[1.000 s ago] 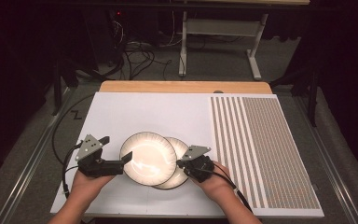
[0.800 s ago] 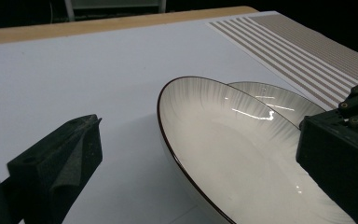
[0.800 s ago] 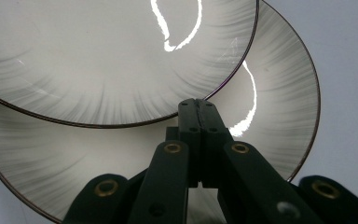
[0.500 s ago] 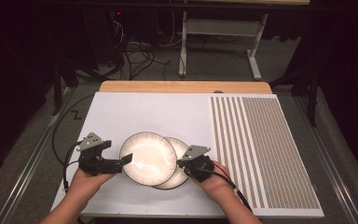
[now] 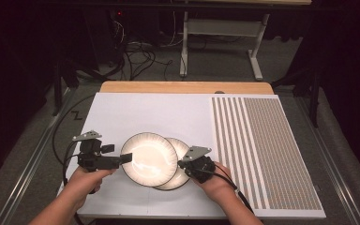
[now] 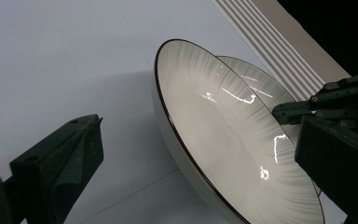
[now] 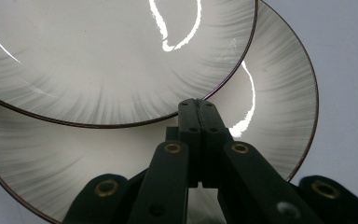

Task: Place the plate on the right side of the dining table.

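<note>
The upper plate (image 5: 149,158) lies just ahead of your left gripper (image 5: 125,158) and overlaps the lower plate (image 5: 180,165), which extends toward your right gripper (image 5: 183,165). In the left gripper view the upper plate (image 6: 233,140) sits tilted, its far edge propped on the lower plate (image 6: 261,86).

Treat both plates as glazed ceramic: rigid, moderately heavy, slick under the pads, and liable to chip or crack if one slides off the other. Take hold at the dark-lined rim only; the glossy, ribbed centre offers no purchase. Bite well over the rim, because the glaze will likely slip under a shallow grip.

Left gripper: jaws spread wide, holding nothing; the near rim of the upper plate stands between them without contact. Right gripper (image 7: 198,105): jaws clenched together with nothing between them, tips over the lower plate (image 7: 270,107) just short of the upper plate's rim (image 7: 121,60). Whether the tips touch the glaze cannot be determined.

The plates rest on a white mat (image 5: 136,112), smooth and flat. Beyond your right gripper lies a striped panel (image 5: 262,145). Past the mat, a wooden table edge (image 5: 183,87) is followed by a dark floor with cables (image 5: 136,51) and a metal stand (image 5: 225,33).
</note>
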### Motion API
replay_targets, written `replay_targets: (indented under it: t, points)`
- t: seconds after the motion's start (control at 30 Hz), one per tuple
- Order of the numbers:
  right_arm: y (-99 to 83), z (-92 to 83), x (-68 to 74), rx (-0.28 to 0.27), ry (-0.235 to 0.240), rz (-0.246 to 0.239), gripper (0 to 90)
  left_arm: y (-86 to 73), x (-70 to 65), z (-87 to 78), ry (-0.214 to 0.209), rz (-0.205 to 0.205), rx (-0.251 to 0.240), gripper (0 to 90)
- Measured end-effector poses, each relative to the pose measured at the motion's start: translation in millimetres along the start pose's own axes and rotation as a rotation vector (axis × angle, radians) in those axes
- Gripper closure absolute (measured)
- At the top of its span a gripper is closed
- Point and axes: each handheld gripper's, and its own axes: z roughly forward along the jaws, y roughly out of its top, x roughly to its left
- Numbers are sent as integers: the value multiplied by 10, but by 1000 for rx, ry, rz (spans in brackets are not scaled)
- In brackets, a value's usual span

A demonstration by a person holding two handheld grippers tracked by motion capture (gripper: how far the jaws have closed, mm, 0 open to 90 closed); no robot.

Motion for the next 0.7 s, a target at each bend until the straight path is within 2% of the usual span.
replay_targets:
  t: [0.13,0.17,0.5,0.53,0.7]
  points:
    - [0,0,-3,1,2,0,900,17,30,22,-20,-32,19,17]
    - [0,1,-4,1,1,0,900,28,52,43,-30,-51,40,17]
    - [-1,2,-3,3,0,2,900,37,109,108,-62,-106,129,52]
    - [-1,2,-5,2,0,0,900,44,115,123,-69,-127,138,58]
    - [-1,2,-4,3,0,1,900,61,120,170,-82,-162,172,83]
